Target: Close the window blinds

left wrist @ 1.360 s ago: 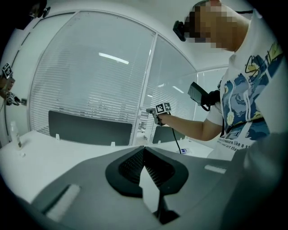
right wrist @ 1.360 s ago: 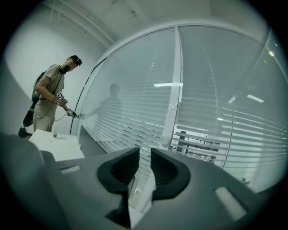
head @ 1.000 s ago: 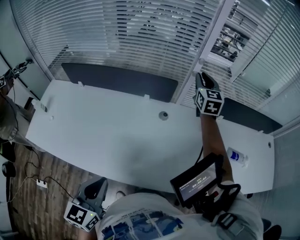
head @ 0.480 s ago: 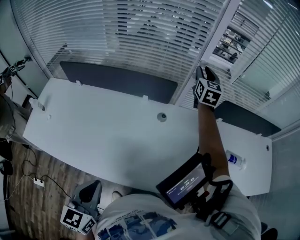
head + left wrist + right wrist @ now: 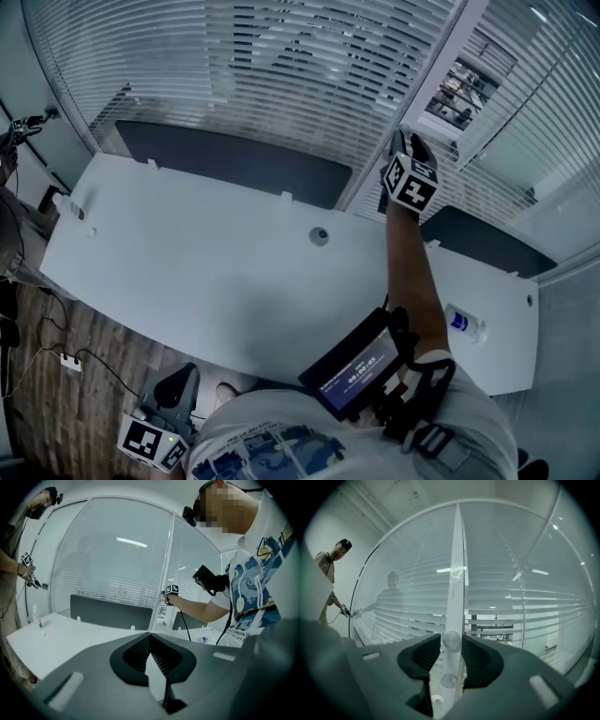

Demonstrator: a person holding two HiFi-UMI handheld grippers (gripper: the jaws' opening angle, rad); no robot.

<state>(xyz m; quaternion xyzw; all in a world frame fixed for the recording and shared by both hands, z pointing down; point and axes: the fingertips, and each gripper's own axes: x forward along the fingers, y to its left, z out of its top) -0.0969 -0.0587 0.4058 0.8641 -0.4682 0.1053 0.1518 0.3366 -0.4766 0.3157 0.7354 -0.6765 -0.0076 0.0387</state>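
Slats of the window blinds (image 5: 281, 66) run level behind the glass beyond the white desk (image 5: 187, 272). On the right pane we see between them into the room behind, so we judge them not fully closed. A round knob (image 5: 451, 640), which we take for their control, sits on the upright window post (image 5: 457, 564). It lies dead ahead of the right gripper (image 5: 451, 645), between jaws that have just been opening and now stand wide, pads barely clear of it. Our left gripper (image 5: 150, 637) hangs low, well apart from the window, tips together on nothing. A second knob lower down is half hidden by the jaws, and we cannot see how either knob drives the slats.
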